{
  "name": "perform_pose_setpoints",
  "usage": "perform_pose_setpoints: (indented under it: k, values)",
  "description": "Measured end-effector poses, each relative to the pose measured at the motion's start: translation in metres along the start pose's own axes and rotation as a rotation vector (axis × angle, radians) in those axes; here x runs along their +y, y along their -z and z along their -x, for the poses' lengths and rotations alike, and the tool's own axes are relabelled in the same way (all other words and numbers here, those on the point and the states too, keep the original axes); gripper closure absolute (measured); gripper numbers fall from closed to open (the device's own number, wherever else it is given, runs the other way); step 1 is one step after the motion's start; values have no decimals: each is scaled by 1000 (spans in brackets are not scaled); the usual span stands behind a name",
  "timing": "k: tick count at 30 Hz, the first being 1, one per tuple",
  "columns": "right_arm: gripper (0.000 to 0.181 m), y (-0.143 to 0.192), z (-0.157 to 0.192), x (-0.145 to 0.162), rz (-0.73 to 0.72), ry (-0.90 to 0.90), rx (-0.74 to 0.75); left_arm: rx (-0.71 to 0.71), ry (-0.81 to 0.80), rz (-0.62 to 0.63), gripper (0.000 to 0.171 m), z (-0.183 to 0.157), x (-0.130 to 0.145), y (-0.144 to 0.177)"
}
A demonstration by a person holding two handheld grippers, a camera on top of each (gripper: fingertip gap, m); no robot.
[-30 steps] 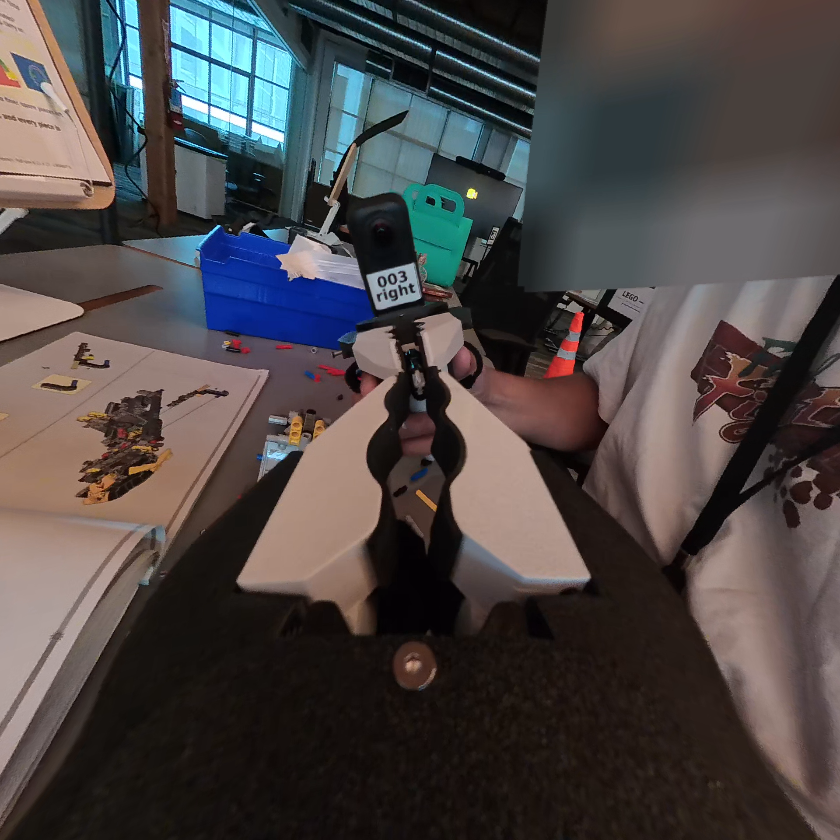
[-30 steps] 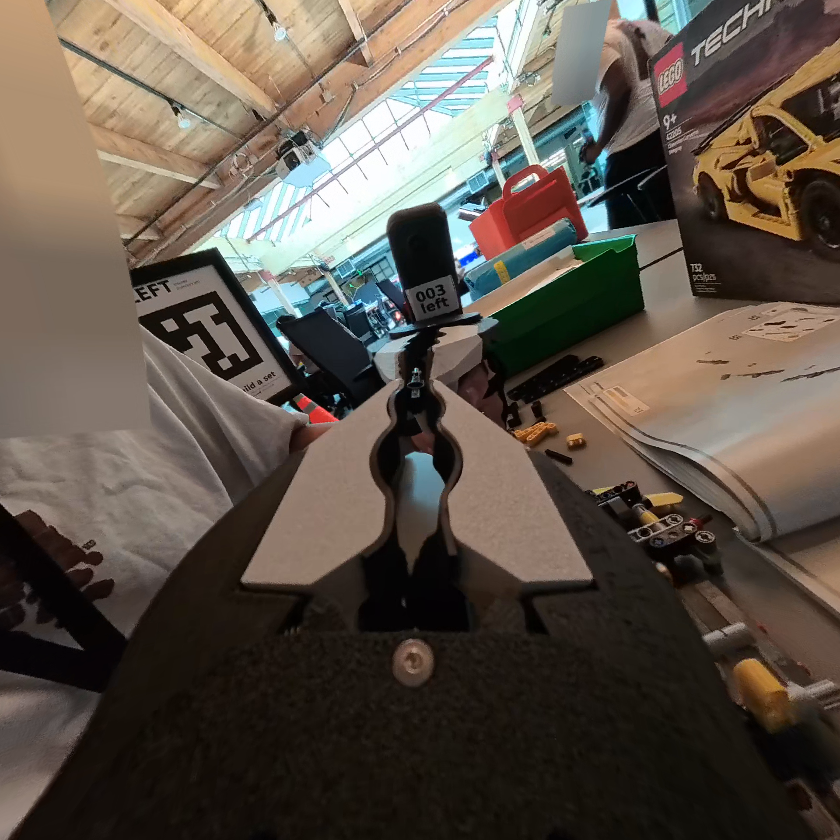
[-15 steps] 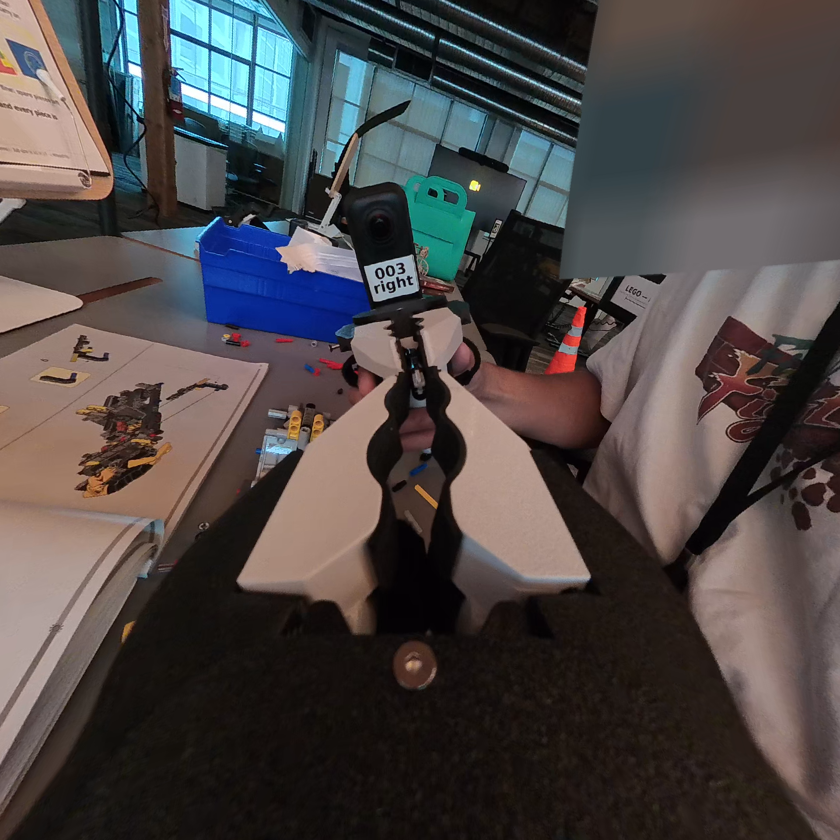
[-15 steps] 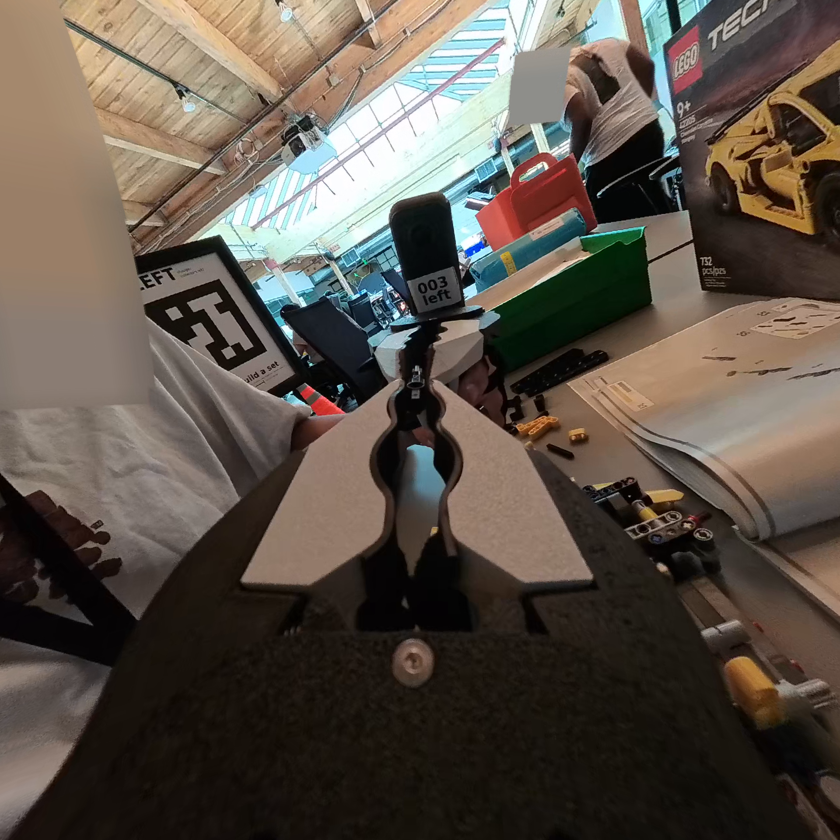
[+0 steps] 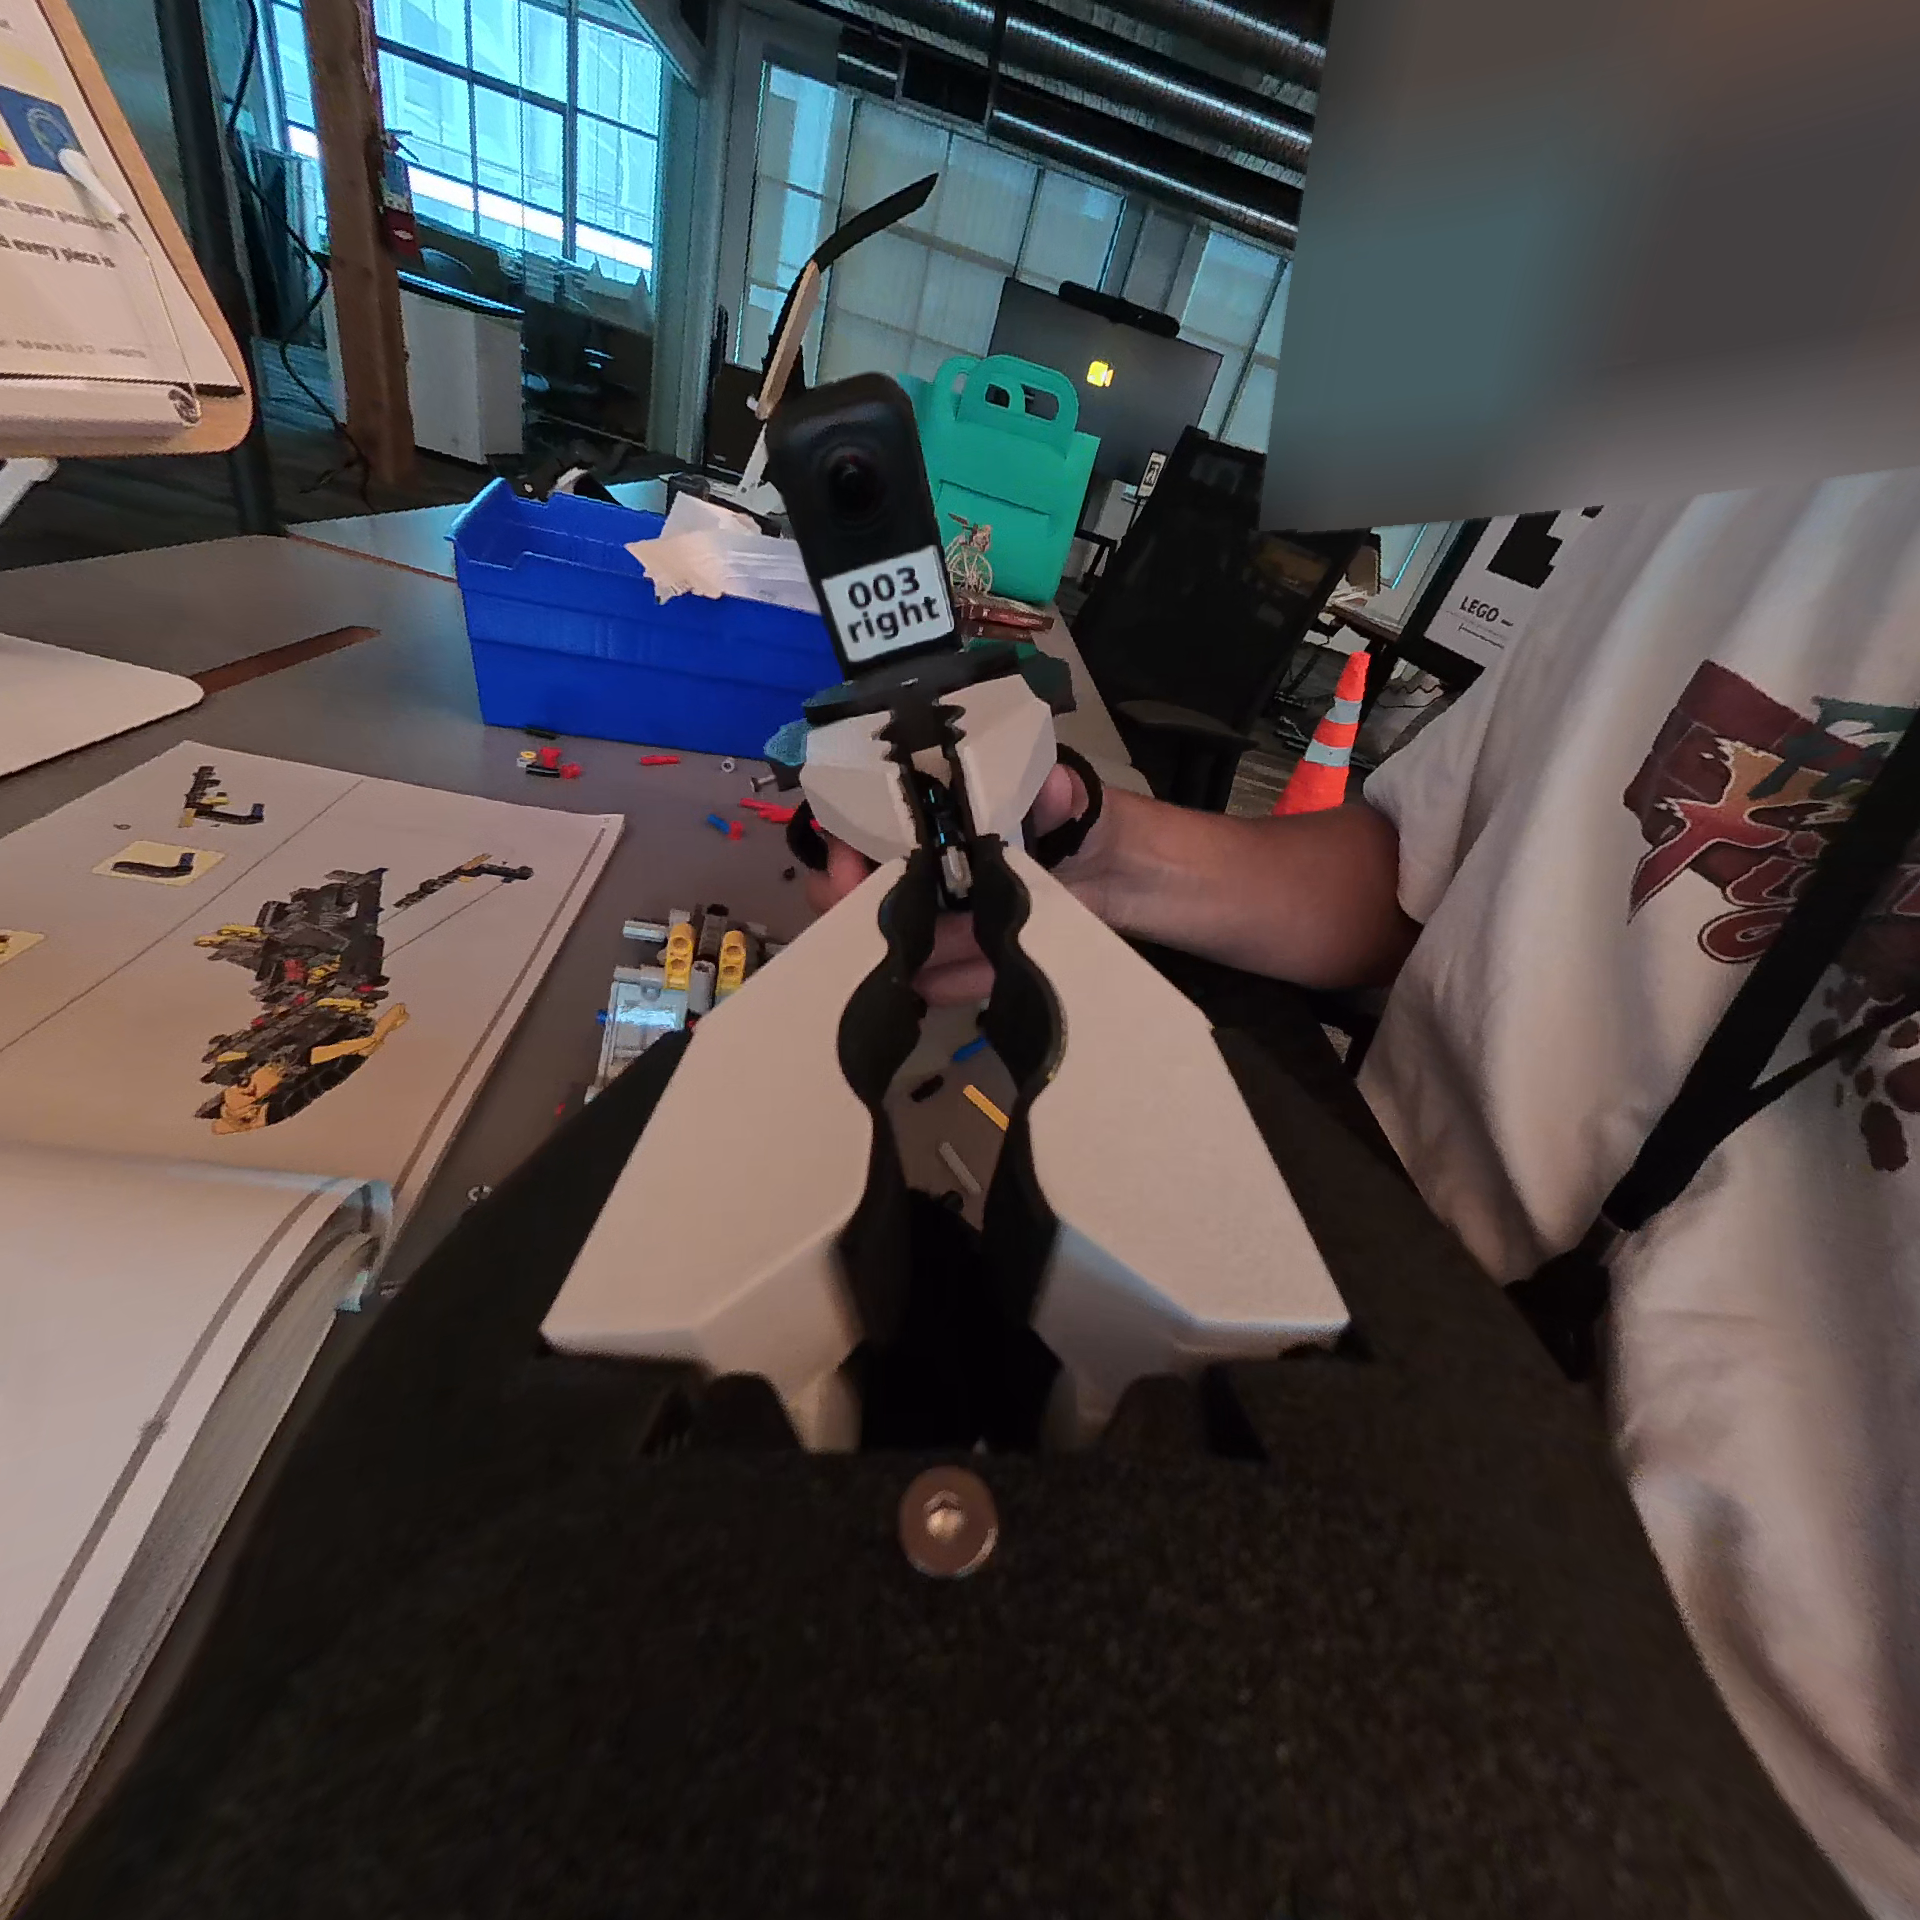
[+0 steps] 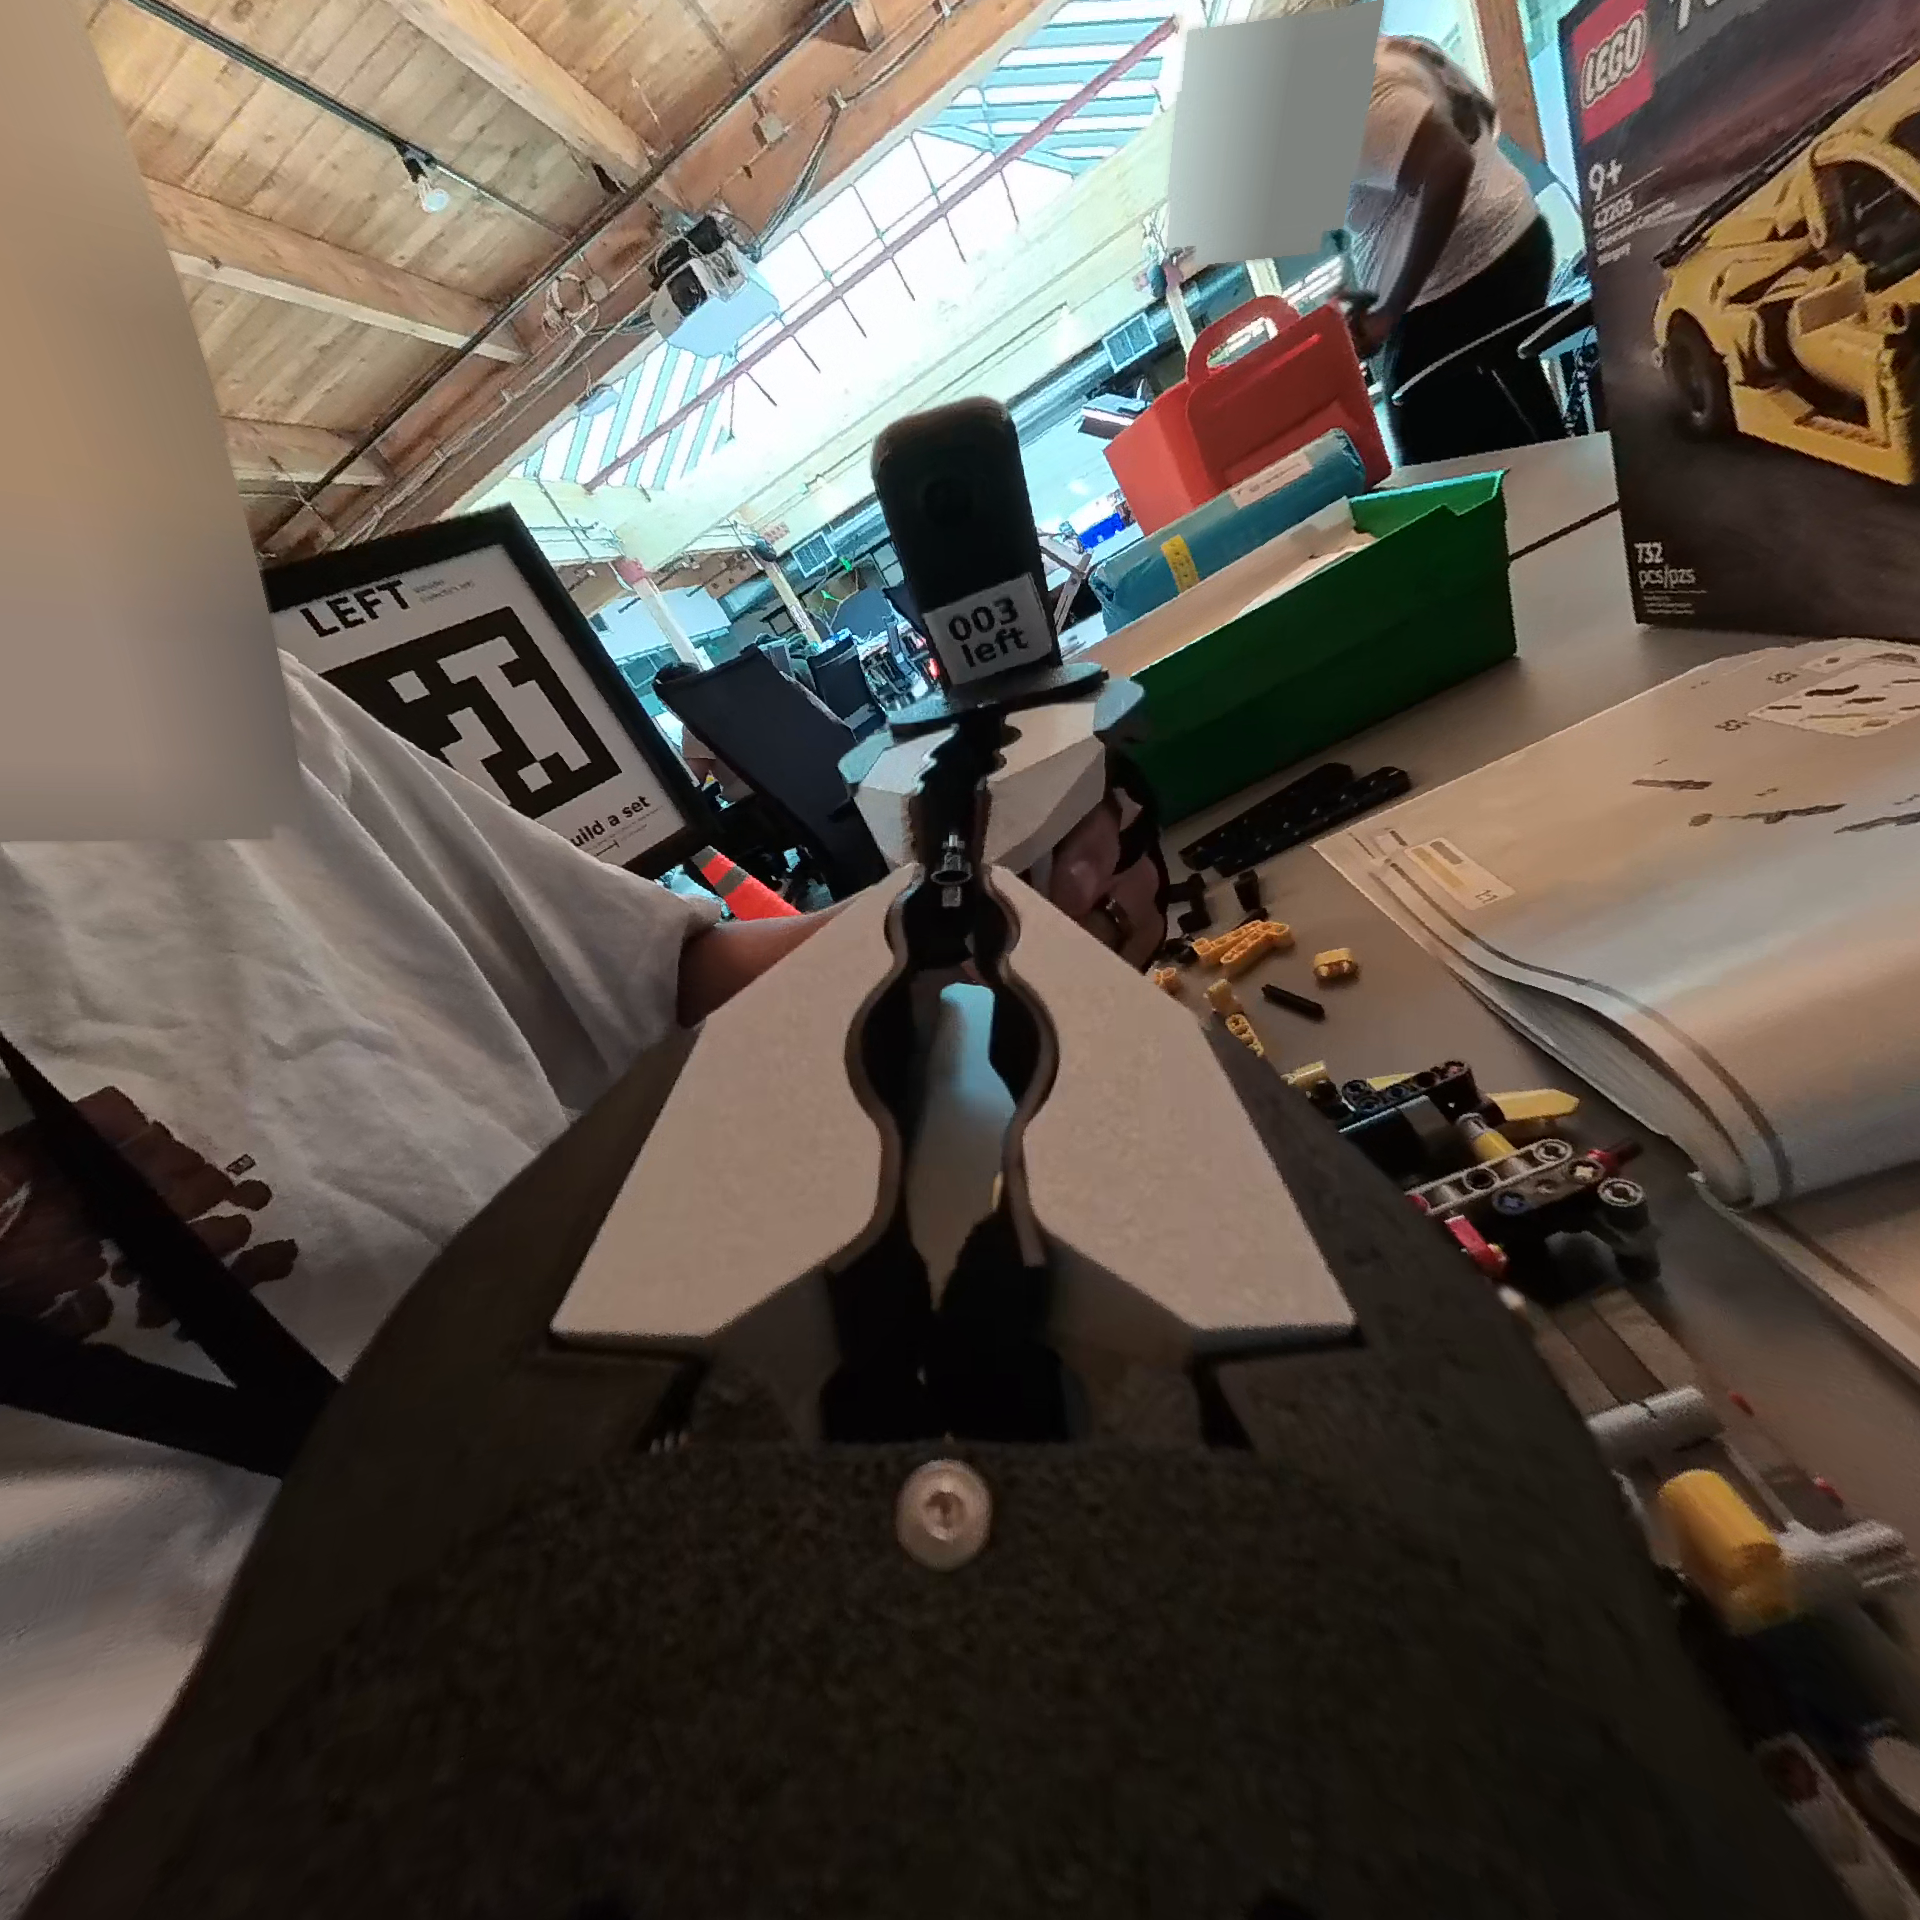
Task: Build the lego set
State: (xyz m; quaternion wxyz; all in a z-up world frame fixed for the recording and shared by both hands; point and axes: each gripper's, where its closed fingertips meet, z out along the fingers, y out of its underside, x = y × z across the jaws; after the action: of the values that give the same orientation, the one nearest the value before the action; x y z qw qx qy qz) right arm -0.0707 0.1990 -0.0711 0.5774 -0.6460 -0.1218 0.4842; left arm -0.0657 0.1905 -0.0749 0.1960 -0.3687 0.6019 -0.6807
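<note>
Tools [image 5: 948, 883] [image 6: 948, 883] tip-to-tip, pinching small piece; loose bricks [image 6: 1247, 940] below.

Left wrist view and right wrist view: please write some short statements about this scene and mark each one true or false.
1. The blue bin stands on the table beyond the open instruction booklet. True.
2. The left gripper and the right gripper point at each other, tips meeting. True.
3. Both grippers are wide open. False: both are shut.
4. The partly built model lies inside the blue bin. False: it lies on the table beside the instruction booklet.
5. The green bin stands on the floor. False: it stands on the table.
</note>
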Motion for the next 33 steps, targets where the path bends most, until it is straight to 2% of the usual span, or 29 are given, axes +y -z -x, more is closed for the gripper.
perform_pose_setpoints:
  k: [5, 7, 10, 14, 17, 19, 23, 27, 30, 33]
  values:
    - [175, 4, -2, -2, 22, 28, 32, -8, 31, -4, 167, 2, -2, -3]
    - [175, 10, -2, -10, 8, 74, 66, -35, 21, -1, 160, 4, -2, -3]
    - [175, 39, -11, -29, -42, 140, 210, -87, 11, 32, 156, 7, 0, -6]
    - [176, 110, -18, -37, -140, 188, 520, -174, 26, 217, 157, 0, 26, -33]
    - [176, 162, -13, -26, -195, 219, 742, -238, 20, 422, 155, -15, 57, -69]
    - [176, 183, -6, -15, -215, 244, 822, -209, -39, 494, 154, -31, 70, -95]
    - [176, 198, 2, 7, -215, 282, 872, -43, -257, 711, 154, -49, 102, -124]
    - [176, 201, 10, 8, -240, 282, 837, 27, -418, 914, 154, -27, 128, -139]
    - [176, 207, 10, 9, -259, 254, 825, 113, -456, 1015, 154, -19, 144, -147]
    - [176, 211, 12, 7, -295, 227, 806, 188, -450, 1062, 154, -14, 156, -152]
